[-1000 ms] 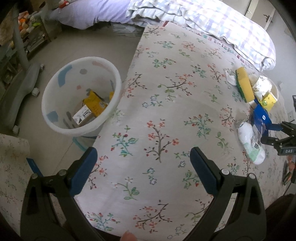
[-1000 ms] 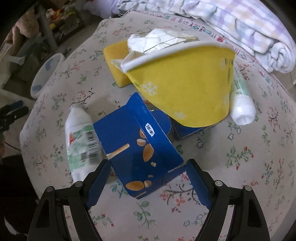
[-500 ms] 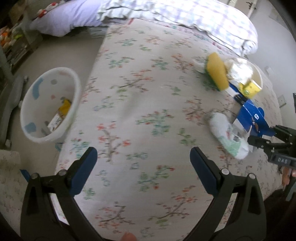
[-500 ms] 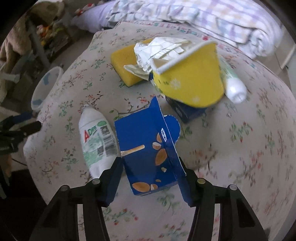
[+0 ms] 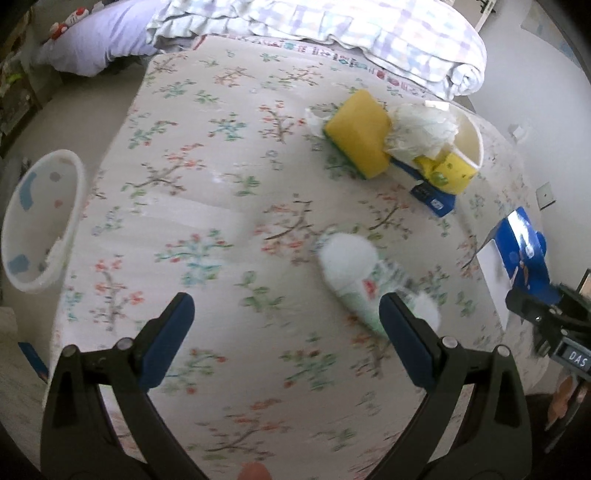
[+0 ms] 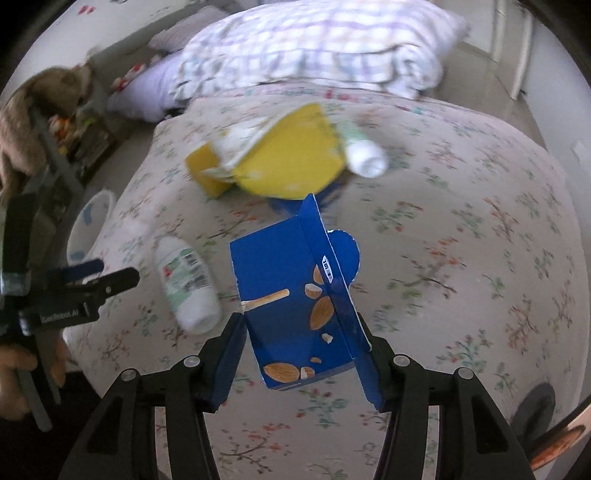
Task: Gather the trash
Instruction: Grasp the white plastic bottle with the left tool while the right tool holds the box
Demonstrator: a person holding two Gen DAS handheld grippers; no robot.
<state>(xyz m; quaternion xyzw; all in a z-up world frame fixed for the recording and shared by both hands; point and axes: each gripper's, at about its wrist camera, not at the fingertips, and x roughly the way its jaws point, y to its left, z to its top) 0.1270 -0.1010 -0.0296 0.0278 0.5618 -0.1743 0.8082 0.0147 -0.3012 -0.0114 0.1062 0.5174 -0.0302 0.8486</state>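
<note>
My right gripper [image 6: 301, 354] is shut on a blue almond-snack box [image 6: 295, 295] and holds it above the bed; the box also shows at the right in the left wrist view [image 5: 517, 251]. My left gripper [image 5: 284, 325] is open and empty above the floral bedsheet [image 5: 207, 184], its right finger [image 5: 402, 332] next to a white bottle with a green label [image 5: 354, 273]; the bottle also shows in the right wrist view [image 6: 184, 280]. A white bin [image 5: 40, 221] stands on the floor left of the bed.
A yellow sponge [image 5: 358, 136], a yellow bowl with crumpled paper [image 5: 443, 151], and a dark blue box [image 5: 432, 192] lie further up the bed. A second white bottle [image 6: 362, 155] lies behind the bowl. A plaid duvet [image 5: 369, 33] is bunched at the head.
My right gripper closed on the blue box and lifted it off the sheet. My left gripper swung right from the bin toward the white bottle.
</note>
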